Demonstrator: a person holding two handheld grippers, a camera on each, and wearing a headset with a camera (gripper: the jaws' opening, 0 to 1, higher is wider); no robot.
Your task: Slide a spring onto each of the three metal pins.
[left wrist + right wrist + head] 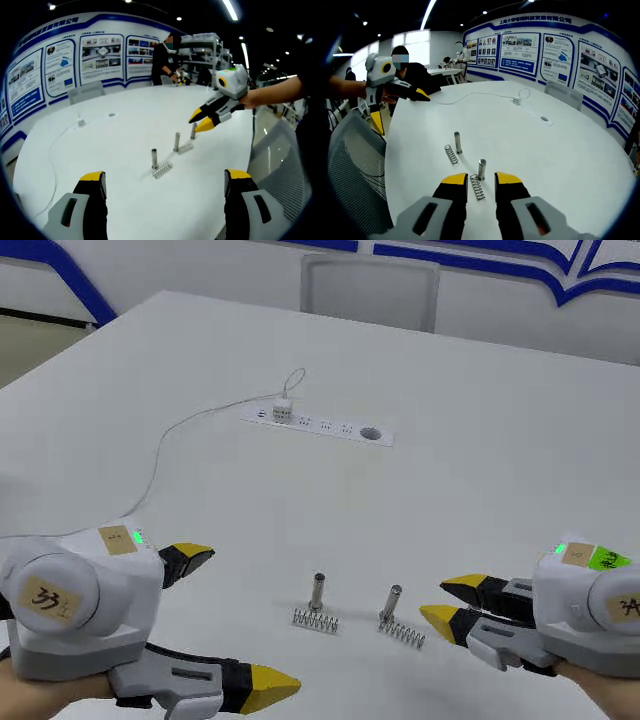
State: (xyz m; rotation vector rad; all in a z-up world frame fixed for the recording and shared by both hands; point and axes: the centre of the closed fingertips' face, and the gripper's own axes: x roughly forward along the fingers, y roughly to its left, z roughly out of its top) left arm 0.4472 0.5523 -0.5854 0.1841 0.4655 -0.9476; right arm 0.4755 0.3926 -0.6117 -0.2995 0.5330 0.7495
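Two metal pins stand upright on the white table [480, 470]: the left pin [317, 590] [154, 158] [457, 142] and the right pin [391, 602] [176, 141] [481, 169]. A spring lies flat in front of each: the left spring [315, 620] [162, 170] [450, 153] and the right spring [401, 633] [186, 148] [477, 186]. What looks like a third pin [193, 131] stands under the right gripper's tips. My left gripper [235, 620] [165, 177] is wide open, short of the pins. My right gripper [450, 602] [198, 123] [481, 181] is open a little, just right of the right spring, and holds nothing.
A socket strip [320, 425] is set into the table farther back, with a white plug [283, 410] and its cable trailing left. A grey chair [370, 290] stands at the far edge. A mesh chair [350, 170] is by the near edge. People stand in the background.
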